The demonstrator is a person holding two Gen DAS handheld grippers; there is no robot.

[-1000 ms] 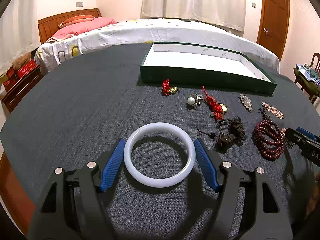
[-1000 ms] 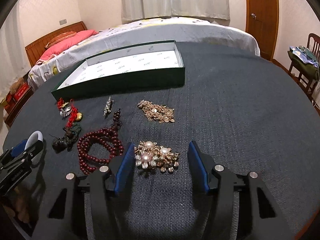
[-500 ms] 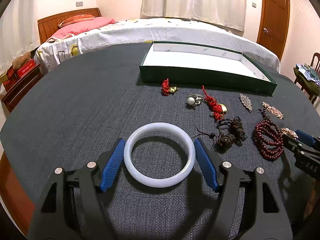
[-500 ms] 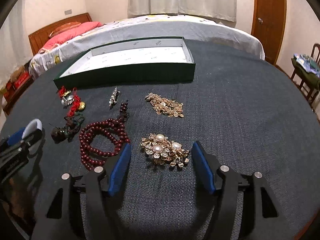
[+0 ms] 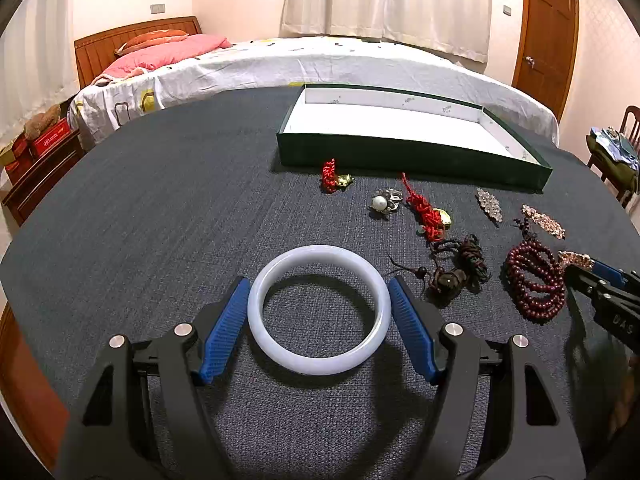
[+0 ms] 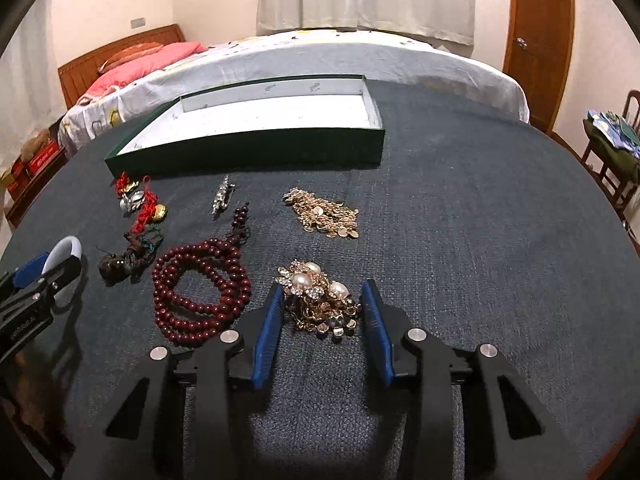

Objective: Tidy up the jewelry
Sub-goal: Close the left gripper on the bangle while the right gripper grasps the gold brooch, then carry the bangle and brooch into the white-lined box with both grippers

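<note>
My left fingers press both sides of the white jade bangle, which lies flat on the dark table cloth, its opening facing up. My right gripper stands half open around the pearl brooch, pads just beside it; whether they touch, I cannot tell. Its long axis runs ten to four. The green tray sits at twelve o'clock.
</note>
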